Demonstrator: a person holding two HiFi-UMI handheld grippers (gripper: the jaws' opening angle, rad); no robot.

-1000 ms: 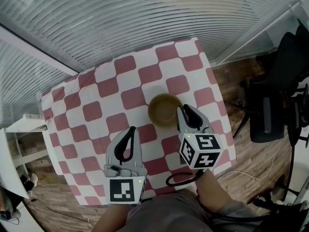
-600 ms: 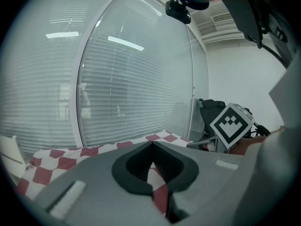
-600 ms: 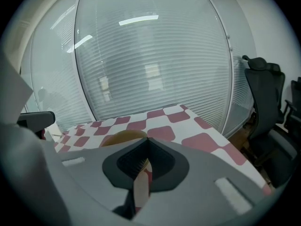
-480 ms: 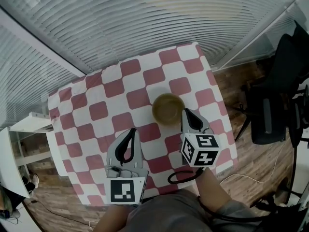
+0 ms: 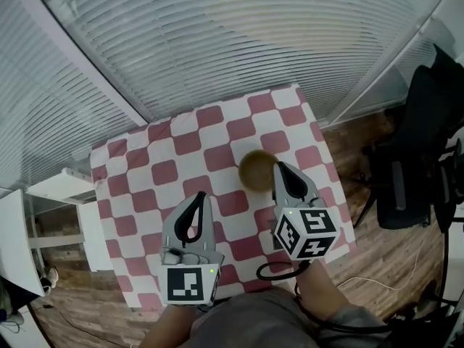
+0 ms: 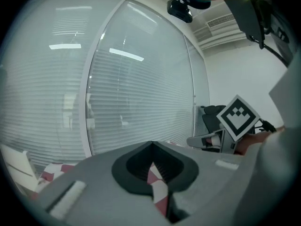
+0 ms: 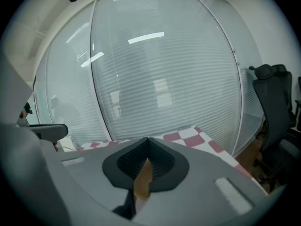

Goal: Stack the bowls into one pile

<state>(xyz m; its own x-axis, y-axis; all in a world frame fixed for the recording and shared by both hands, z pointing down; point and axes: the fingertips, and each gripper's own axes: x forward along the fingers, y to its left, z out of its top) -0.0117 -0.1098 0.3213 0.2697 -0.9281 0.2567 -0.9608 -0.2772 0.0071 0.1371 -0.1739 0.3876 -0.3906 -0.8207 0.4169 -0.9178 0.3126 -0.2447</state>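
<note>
An olive-brown bowl (image 5: 256, 170) stands on the table with the red-and-white checked cloth (image 5: 174, 172), right of its middle; I cannot tell how many bowls are nested in it. My right gripper (image 5: 278, 166) is shut and empty, its tips just right of the bowl's rim. In the right gripper view a sliver of the bowl (image 7: 143, 179) shows through the slit below the closed jaws (image 7: 148, 139). My left gripper (image 5: 197, 195) is shut and empty over the cloth, well left of the bowl. Its jaws meet in the left gripper view (image 6: 151, 143).
A black office chair (image 5: 415, 158) stands on the wooden floor right of the table, and shows too in the right gripper view (image 7: 275, 107). Glass walls with blinds (image 5: 217, 42) run behind the table. A white shelf (image 5: 61, 187) sits at its left edge.
The head view has pulled back, so the table and bowl look smaller and farther. Both grippers stay shut, in much the same places beside the bowl.
</note>
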